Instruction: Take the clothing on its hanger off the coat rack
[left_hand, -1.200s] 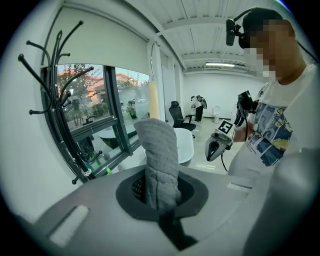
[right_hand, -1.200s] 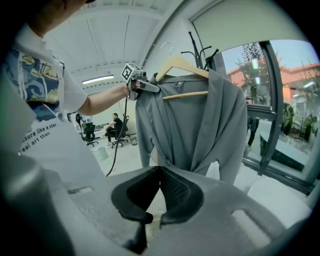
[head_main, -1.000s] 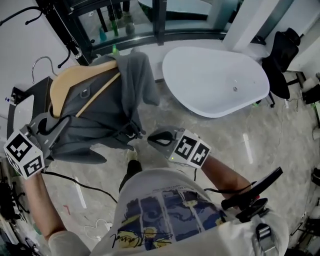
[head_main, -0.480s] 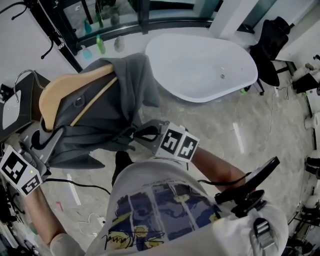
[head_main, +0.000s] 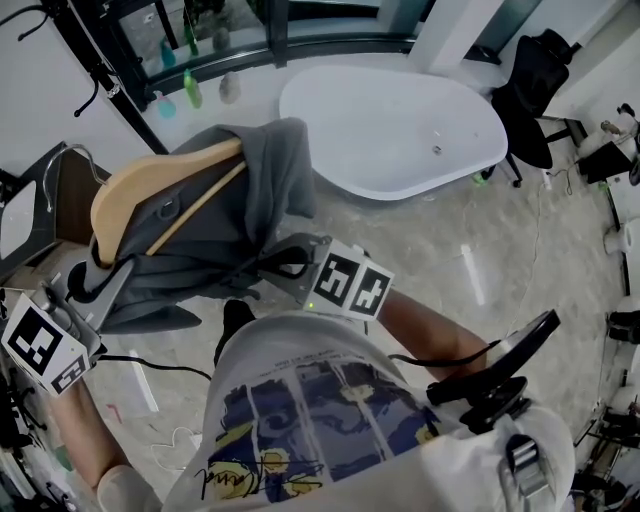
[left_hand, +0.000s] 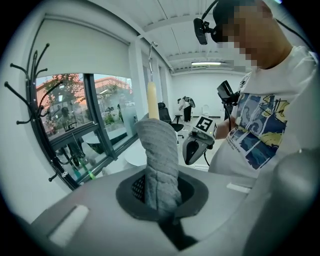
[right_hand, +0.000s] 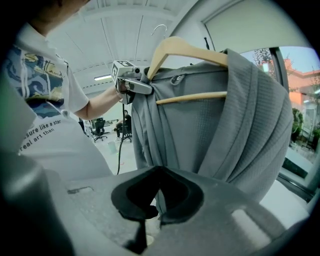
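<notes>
A grey garment (head_main: 220, 220) hangs on a wooden hanger (head_main: 150, 180), off the black coat rack (head_main: 100, 70) and in the air. My left gripper (head_main: 90, 285) is shut on the cloth-covered end of the hanger; in the left gripper view the grey cloth (left_hand: 159, 165) rises from the closed jaws, with the hanger (left_hand: 152, 100) above it. My right gripper (head_main: 285, 265) is at the garment's lower edge. In the right gripper view a fold of the garment (right_hand: 215, 135) runs down into its closed jaws (right_hand: 152, 210). The hanger's metal hook (head_main: 60, 165) is free.
A white bathtub (head_main: 390, 130) stands on the marble floor behind the garment. A black chair (head_main: 525, 85) is at the far right. The window frame and bottles (head_main: 190, 85) are beside the rack. A black cable (head_main: 150, 360) trails on the floor.
My right gripper has moved left, up to the garment's lower edge, and now has a fold in its jaws. The left gripper still holds the hanger end.
</notes>
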